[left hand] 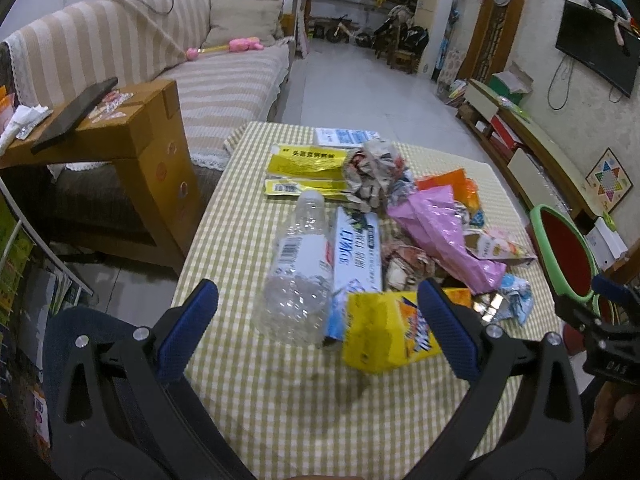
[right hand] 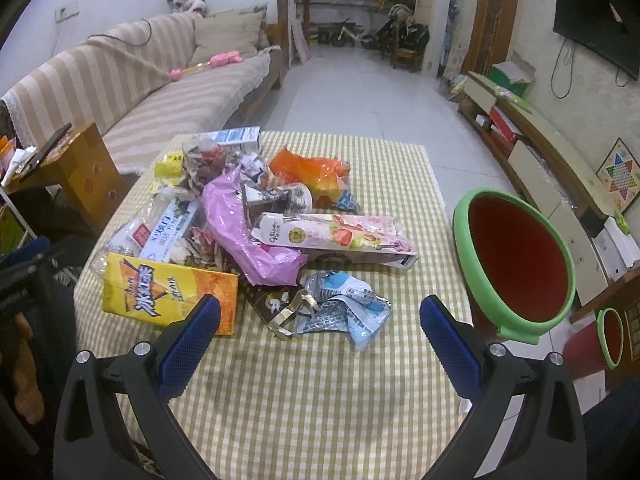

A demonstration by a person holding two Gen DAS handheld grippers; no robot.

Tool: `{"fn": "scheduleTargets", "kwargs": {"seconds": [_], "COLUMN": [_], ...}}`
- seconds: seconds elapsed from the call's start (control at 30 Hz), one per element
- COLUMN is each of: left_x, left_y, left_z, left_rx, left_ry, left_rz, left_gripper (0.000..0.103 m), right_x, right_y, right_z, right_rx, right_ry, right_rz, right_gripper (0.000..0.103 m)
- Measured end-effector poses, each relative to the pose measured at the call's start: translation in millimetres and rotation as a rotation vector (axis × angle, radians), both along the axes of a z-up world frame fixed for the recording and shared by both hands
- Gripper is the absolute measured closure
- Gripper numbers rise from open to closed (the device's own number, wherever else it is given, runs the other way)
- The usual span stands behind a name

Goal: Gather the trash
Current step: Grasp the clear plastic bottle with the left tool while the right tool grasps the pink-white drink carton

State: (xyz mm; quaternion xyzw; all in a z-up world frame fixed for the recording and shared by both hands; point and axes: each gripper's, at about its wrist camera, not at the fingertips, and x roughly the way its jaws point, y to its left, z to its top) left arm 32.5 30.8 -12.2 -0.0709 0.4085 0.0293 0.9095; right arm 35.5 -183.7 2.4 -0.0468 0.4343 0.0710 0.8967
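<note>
A heap of trash lies on the checked tablecloth (left hand: 248, 396): a clear plastic bottle (left hand: 300, 268), a yellow drink carton (left hand: 384, 332), a pink plastic bag (left hand: 440, 236), crumpled paper (left hand: 372, 172) and yellow packets (left hand: 308, 164). My left gripper (left hand: 318, 308) is open above the near table, its blue pads either side of the bottle's base and the carton. My right gripper (right hand: 320, 320) is open just short of a crumpled blue-white wrapper (right hand: 348, 304). The yellow carton (right hand: 168, 292), pink bag (right hand: 248, 232) and a pink strawberry box (right hand: 336, 236) lie beyond. A red bin with a green rim (right hand: 520, 264) stands at the table's right edge.
A striped sofa (left hand: 200, 80) runs along the left, with a wooden side table (left hand: 120, 132) beside it. A low cabinet (right hand: 532, 148) and wall TV (left hand: 596, 48) are on the right. Tiled floor (right hand: 360, 92) stretches behind the table. The right gripper's body (left hand: 608, 344) shows at the left view's right edge.
</note>
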Motion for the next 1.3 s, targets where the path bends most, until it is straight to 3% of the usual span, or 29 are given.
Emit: {"fn": "scheduleTargets", "kwargs": {"seconds": [0.2, 0.37, 0.7, 0.77, 0.97, 1.17, 1.27, 1.3], "left_x": [33.4, 55.4, 78.3, 83.5, 99.2, 106.9, 105.4, 104.7], "left_y": [20.5, 29.2, 38.4, 39.1, 43.5, 44.8, 41.4, 40.6], "left_z": [-13.7, -28.2, -55.8, -60.7, -75.2, -83.4, -87.8, -87.5], "left_rx": [-0.060, -0.050, -0.066, -0.073, -0.112, -0.168, -0.164, -0.166], "left_ry": [0.100, 0.162, 0.274, 0.293, 0.344, 0.353, 0.353, 0.352], "left_rz": [-0.008, -0.017, -0.036, -0.036, -0.039, -0.059, -0.072, -0.072], "left_gripper": [0.005, 0.005, 0.005, 0.009, 0.019, 0.043, 0.045, 0.046], "right_x": [24.5, 48.7, 83.3, 87.4, 105.7, 120.0, 124.2, 124.8], "right_y": [-6.9, -7.8, -1.6, 2.6, -6.4, -0.9, 7.0, 8.0], "right_z": [-10.8, -28.9, -64.8, -72.0, -85.9, -93.5, -98.6, -100.7], "right_rx": [-0.031, -0.102, -0.364, -0.422, -0.451, -0.503, -0.538, -0.542], "right_ry": [0.038, 0.077, 0.042, 0.022, 0.039, 0.034, 0.022, 0.021], "right_rz": [0.016, 0.058, 0.182, 0.225, 0.272, 0.359, 0.409, 0.420], "right_gripper": [0.007, 0.007, 0.007, 0.007, 0.007, 0.027, 0.034, 0.044]}}
